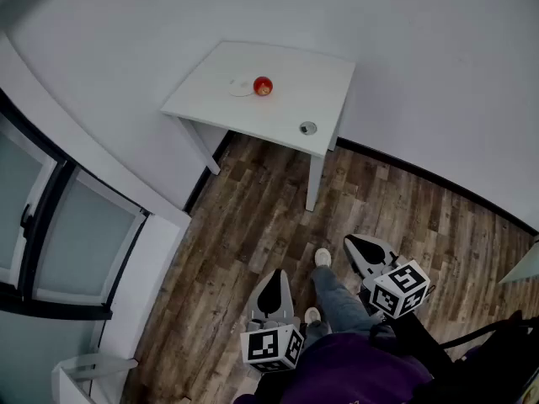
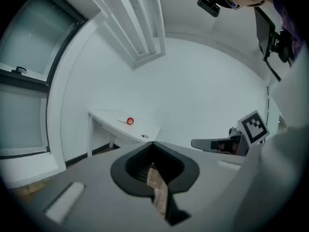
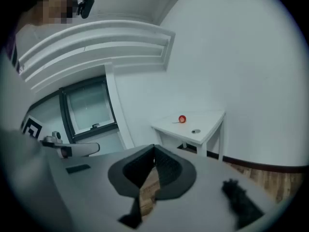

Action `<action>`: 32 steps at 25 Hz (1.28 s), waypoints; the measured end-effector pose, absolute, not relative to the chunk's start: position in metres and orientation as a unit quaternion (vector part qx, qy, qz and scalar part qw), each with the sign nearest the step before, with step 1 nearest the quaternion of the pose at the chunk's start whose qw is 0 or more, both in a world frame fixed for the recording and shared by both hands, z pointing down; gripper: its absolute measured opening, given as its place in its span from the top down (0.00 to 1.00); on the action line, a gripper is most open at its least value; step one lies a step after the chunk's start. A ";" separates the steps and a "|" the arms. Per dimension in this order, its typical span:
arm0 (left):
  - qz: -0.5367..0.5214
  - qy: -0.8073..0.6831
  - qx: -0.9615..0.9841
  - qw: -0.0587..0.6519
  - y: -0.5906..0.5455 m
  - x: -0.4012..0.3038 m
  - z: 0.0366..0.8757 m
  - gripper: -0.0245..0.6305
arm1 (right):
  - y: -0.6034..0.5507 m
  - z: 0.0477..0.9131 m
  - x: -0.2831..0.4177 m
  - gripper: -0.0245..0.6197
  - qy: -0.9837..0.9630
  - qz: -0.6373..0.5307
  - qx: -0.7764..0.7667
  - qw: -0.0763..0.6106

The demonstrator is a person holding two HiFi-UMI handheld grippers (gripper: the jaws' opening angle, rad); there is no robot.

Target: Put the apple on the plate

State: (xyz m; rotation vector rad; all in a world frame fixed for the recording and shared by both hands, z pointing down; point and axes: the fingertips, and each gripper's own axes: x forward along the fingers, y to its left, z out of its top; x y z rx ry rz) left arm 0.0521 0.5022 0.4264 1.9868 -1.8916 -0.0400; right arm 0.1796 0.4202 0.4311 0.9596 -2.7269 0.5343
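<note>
A red apple lies on a white table far ahead, beside a pale, flat plate on its left. Both grippers are held low over the wooden floor, well short of the table. The jaws of my left gripper meet at their tips and hold nothing. My right gripper is also shut and empty. From the left gripper view the apple is small and distant beyond the left gripper. In the right gripper view the apple sits on the table past the right gripper.
A small round metal thing sits near the table's front right corner. White walls stand behind and left of the table, with a dark-framed window at the left. The person's legs and shoes are between the grippers. A dark object stands at lower right.
</note>
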 end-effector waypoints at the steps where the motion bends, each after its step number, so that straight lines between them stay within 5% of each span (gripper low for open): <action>1: -0.014 -0.678 0.708 0.199 0.496 0.050 0.427 0.95 | 0.413 0.431 0.178 0.95 -0.923 0.181 0.323 0.100; 32: -0.008 -0.703 0.684 0.194 0.238 0.034 0.430 0.95 | 0.141 0.431 0.151 0.95 -0.936 0.180 0.287 0.099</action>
